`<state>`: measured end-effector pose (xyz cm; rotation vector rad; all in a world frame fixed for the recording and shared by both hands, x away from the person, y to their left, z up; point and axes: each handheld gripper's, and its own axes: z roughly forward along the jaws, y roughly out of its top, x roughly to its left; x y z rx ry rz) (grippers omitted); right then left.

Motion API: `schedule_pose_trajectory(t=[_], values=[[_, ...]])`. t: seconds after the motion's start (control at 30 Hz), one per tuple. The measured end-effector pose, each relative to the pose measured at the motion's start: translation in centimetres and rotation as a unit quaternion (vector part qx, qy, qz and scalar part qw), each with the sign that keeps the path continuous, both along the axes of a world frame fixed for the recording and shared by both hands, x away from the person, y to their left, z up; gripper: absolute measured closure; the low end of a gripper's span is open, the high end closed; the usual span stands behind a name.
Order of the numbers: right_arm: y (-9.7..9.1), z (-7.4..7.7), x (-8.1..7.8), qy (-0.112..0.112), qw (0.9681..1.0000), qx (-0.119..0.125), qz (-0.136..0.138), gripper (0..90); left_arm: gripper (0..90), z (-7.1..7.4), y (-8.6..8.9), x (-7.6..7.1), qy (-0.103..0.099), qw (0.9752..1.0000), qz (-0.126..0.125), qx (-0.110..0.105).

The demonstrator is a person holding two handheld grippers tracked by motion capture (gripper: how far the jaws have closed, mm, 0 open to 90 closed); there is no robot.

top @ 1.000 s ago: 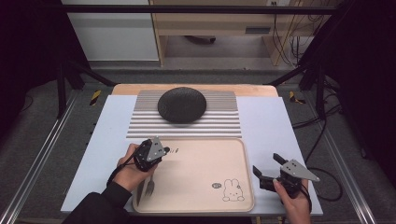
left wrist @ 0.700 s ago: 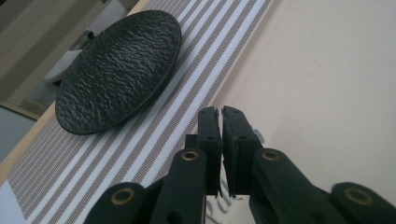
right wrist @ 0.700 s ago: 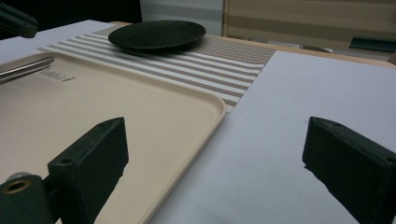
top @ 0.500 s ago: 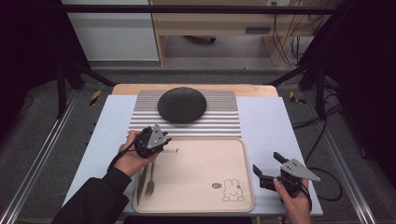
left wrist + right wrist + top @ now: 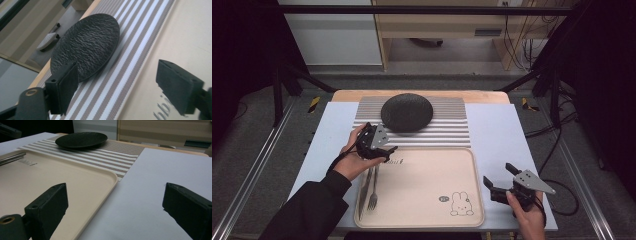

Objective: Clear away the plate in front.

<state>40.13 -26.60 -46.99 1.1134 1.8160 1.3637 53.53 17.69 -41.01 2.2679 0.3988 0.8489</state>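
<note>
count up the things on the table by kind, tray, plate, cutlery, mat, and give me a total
tray: 1, beige, with a rabbit drawing
plate: 1, black, on the mat
striped mat: 1
fork: 1, on the tray's left side
second piece of cutlery: 1, beside the fork, kind unclear
total: 5

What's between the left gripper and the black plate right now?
Nothing but bare striped mat. In the left gripper view, the left gripper, jaws just opened and empty, faces the black plate across it.
</note>
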Motion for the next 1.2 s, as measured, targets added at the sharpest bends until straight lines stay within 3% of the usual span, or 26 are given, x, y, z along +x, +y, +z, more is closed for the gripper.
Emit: schedule_pose_trajectory(t=[0.17, 0.37, 0.8, 0.87, 1.2], values=[[-0.1, 0.0, 0.0, -0.001, 1.0000, 0.001, 0.002, 5.8, 7.0, 0.4, 0.1, 1.2, 0.010, 0.9999, -0.001, -0.003], [-0.1, 0.0, -0.1, -0.001, 1.0000, 0.002, 0.004, 5.3, 5.4, 0.9, 0.2, 2.3, 0.008, 0.9999, -0.006, 0.004], [-0.1, -0.1, -0.1, 0.001, 1.0000, 0.000, 0.006, 5.0, 5.5, 1.4, -0.1, 3.7, -0.021, 0.9989, -0.025, 0.033], [-0.1, -0.1, -0.1, 0.001, 1.0000, 0.000, 0.005, 5.0, 6.8, 1.4, -0.1, 3.8, -0.035, 0.9981, -0.028, 0.042], [0.0, -0.2, -0.1, 0.003, 1.0000, -0.003, 0.006, 4.9, 7.0, 1.4, -0.6, 4.7, -0.039, 0.9973, -0.037, 0.051]])
